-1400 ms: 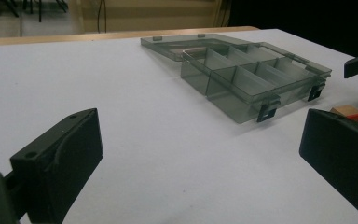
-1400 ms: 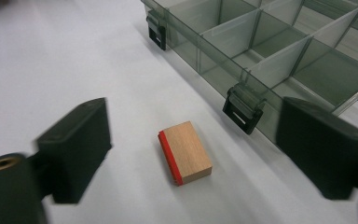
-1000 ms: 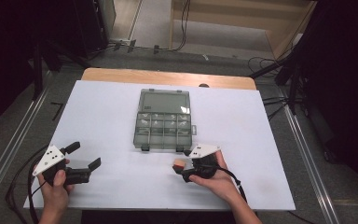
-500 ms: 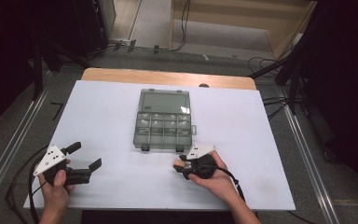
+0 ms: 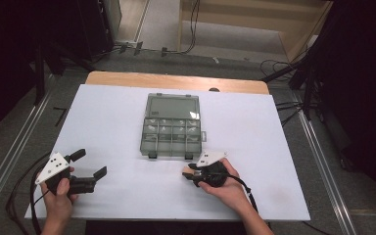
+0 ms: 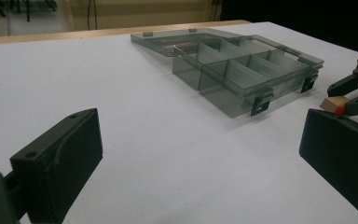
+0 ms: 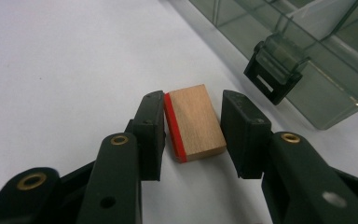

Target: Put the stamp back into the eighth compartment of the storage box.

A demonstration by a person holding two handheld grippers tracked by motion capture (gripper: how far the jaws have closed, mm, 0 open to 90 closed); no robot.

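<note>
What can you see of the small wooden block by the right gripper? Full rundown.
The wooden block is a small, flat rectangle of pale, bare-looking wood with one long edge painted red. It lies flat on the white table, just in front of the clear compartment box, near a front latch. The right gripper straddles it: the left pad touches the red edge, the right pad stands a sliver off. Its jaws have just been closing.

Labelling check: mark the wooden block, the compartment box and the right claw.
wooden block [image 7: 196, 122], right gripper view, top face.
compartment box [image 5: 171, 146], high view, front wall.
right claw [image 7: 192, 135], right gripper view, midway between fingertips.
</note>
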